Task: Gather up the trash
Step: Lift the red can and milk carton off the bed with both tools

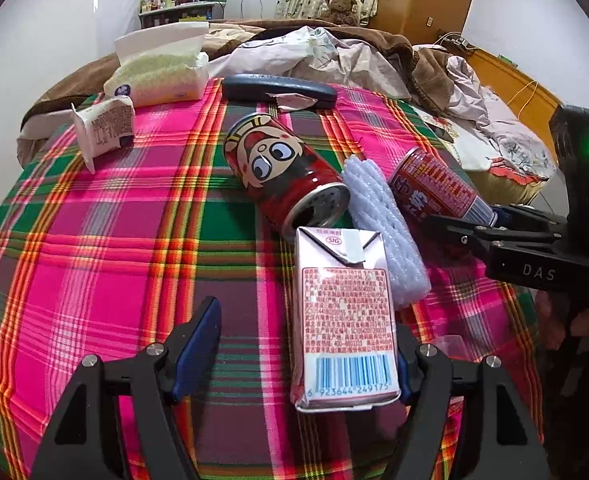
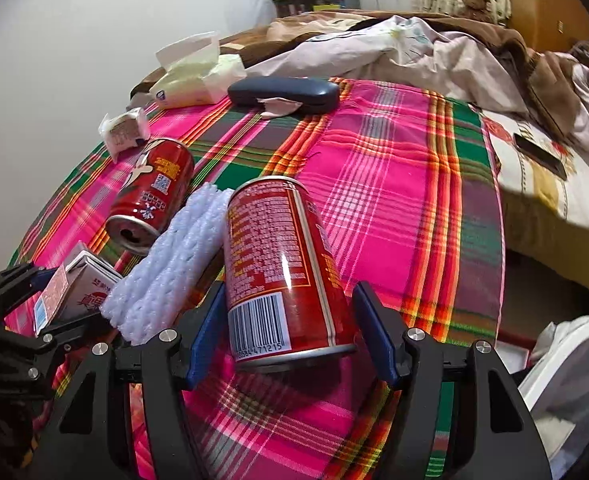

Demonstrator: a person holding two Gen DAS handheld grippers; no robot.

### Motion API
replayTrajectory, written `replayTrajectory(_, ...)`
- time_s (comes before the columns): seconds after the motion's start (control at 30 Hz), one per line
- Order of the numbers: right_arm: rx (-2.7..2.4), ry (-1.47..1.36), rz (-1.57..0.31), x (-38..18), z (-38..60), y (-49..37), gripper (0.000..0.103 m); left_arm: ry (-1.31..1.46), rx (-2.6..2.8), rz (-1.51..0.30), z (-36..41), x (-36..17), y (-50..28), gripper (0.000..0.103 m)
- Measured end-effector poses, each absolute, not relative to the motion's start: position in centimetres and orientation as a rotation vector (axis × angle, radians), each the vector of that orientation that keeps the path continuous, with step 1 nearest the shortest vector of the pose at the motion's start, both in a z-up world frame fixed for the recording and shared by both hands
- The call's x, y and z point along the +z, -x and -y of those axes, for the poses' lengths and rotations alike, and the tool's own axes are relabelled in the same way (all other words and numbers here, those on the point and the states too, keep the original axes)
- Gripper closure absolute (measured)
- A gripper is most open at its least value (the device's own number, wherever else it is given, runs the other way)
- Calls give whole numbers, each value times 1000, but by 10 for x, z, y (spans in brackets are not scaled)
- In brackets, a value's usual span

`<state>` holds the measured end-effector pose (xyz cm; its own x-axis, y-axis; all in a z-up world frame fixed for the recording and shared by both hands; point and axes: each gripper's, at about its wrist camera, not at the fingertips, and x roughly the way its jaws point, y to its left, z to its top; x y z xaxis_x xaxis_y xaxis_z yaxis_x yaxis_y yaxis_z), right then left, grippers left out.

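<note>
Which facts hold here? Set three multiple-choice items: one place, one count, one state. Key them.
1. The white foam net lies: A between two red cans; B on the tissue pack; C inside the glasses case.
2. Red cans on the plaid cloth: A one; B two; C four.
3. The cartoon-face can is: A upright; B crushed flat; C on its side.
Key: 1 A, a red can flanks each side of it. 2 B, only the cartoon-face can and the barcode can show. 3 C, its opened top faces sideways, its wall on the cloth.
</note>
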<state>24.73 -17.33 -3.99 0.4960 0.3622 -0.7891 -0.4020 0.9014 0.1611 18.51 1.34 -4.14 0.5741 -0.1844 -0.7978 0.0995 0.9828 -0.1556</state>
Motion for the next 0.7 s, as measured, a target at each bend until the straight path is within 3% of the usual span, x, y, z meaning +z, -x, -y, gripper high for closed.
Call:
replayTrajectory(0.17,439,39,-926,-38,175,-243,44,93,-161,-938,-13,-41,-186,44)
replayTrajectory(0.23,420,50,-909,-38,176,-240,45,94,-166,-930,-13,-40,-185,56)
replayTrajectory(0.33,405,45,-895,-38,178,-237,47,106,-179,-933,-13,-39,-186,62)
replayTrajectory(0.47,399,30,-888,-37,181,-234,47,90,-176,-918,-11,-35,-184,68)
replayTrajectory(0.7,390,-7,-865,-33,188,-225,47,84,-173,-894,-8,-29,-180,68)
